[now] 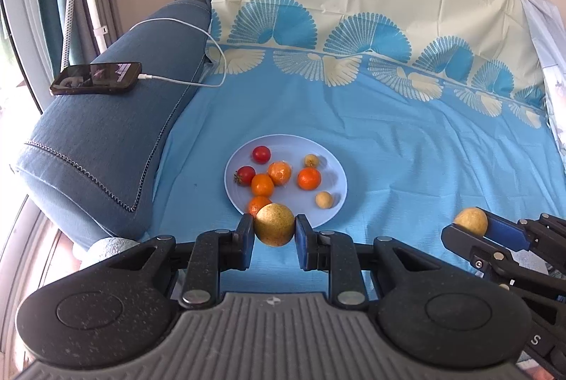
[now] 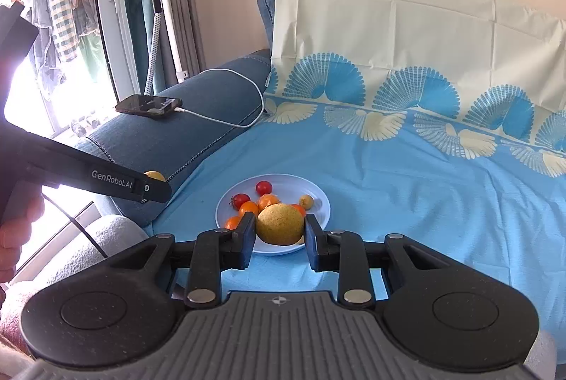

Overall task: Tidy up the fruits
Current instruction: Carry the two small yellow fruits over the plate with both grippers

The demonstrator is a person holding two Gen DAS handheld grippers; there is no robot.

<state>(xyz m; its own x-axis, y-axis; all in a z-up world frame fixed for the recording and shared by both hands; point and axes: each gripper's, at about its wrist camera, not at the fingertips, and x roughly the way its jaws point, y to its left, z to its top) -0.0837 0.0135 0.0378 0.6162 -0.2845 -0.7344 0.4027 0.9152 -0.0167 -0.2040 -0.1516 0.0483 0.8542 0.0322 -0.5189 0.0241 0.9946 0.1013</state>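
A pale plate (image 1: pixel 336 182) on the blue bedsheet holds red tomatoes (image 1: pixel 261 154), several orange fruits (image 1: pixel 309 178) and small yellow fruits (image 1: pixel 324 200). My left gripper (image 1: pixel 275 231) is shut on a yellow round fruit (image 1: pixel 275 228), held above the plate's near edge. My right gripper (image 2: pixel 279 230) is shut on another yellow round fruit (image 2: pixel 279 224), above the plate (image 2: pixel 322 199) on its near side. The right gripper also shows at the right of the left wrist view (image 1: pixel 470 226), holding its fruit (image 1: pixel 470 220). The left gripper shows in the right wrist view (image 2: pixel 155 183).
A dark blue cushion (image 1: pixel 106 139) lies left of the plate, with a phone (image 1: pixel 96 78) and its white charging cable (image 1: pixel 198 36) on it. A patterned pillow (image 1: pixel 353 8) stands against the wall behind. A garment steamer stand (image 2: pixel 155 12) is by the window.
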